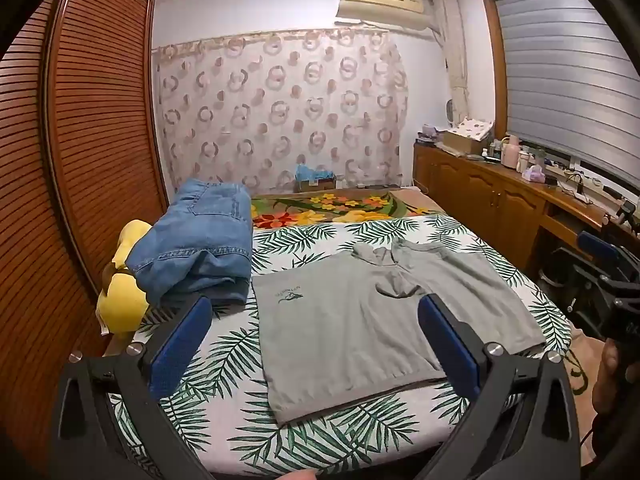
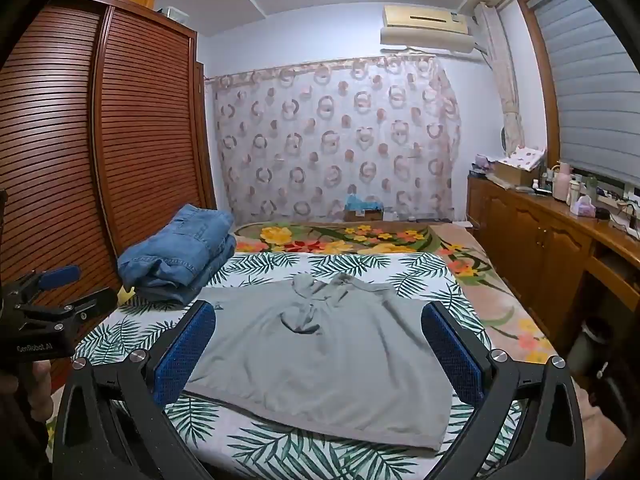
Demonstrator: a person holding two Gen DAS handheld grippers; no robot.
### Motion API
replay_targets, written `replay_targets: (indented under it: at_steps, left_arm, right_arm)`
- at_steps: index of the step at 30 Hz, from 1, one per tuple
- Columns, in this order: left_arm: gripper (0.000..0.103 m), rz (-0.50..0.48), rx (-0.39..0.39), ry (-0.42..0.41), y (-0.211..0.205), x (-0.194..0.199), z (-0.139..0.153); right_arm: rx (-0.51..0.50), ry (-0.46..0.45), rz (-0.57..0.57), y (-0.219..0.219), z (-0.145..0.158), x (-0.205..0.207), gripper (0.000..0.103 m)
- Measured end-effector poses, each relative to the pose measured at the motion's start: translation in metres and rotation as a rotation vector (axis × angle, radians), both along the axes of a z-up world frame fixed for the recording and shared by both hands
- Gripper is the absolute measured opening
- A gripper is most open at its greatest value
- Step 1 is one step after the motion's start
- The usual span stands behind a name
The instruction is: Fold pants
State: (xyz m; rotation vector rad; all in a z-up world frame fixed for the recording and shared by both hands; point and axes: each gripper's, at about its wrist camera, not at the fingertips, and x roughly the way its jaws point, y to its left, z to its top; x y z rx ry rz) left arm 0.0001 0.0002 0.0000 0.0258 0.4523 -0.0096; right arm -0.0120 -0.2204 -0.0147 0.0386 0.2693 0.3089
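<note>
Grey pants [image 1: 360, 312] [image 2: 320, 344] lie spread flat on the leaf-print sheet [image 1: 224, 344] [image 2: 120, 332] of the bed, with a small dark logo near the left side. The waist end is bunched at the far edge. My left gripper [image 1: 316, 320] hovers open above the near part of the pants, nothing between its blue pads [image 1: 180, 348]. My right gripper [image 2: 320, 332] is also open over the pants, with its blue pads [image 2: 188, 348] wide apart. The right gripper [image 1: 608, 276] shows at the right rim of the left wrist view, and the left gripper [image 2: 52, 292] shows at the left rim of the right wrist view.
Folded blue jeans [image 1: 200, 244] [image 2: 180, 252] are stacked at the bed's far left, over a yellow plush toy [image 1: 124, 292]. A flowered blanket [image 1: 332, 206] [image 2: 340, 238] covers the far end. A slatted wardrobe [image 1: 80, 140] stands left, a cluttered wooden cabinet [image 1: 492, 200] right.
</note>
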Motion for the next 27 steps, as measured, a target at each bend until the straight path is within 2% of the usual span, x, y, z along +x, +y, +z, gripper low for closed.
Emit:
replay_targets:
  at_steps: [16,21,27]
  left_arm:
    - [0.103,0.001,0.004,-0.009,0.001,0.005,-0.002]
    - [0.103,0.002,0.006,-0.011,-0.005,-0.002,0.010]
    - [0.103,0.002,0.006,-0.012,-0.006,-0.002,0.010]
  right_arm:
    - [-0.010,-0.024,-0.007,0.002,-0.001,-0.004,0.103]
    - [-0.010,-0.019,-0.006,0.003,-0.002,-0.003,0.103]
    - [-0.006,-0.018,-0.009,0.001,-0.001,-0.004,0.103]
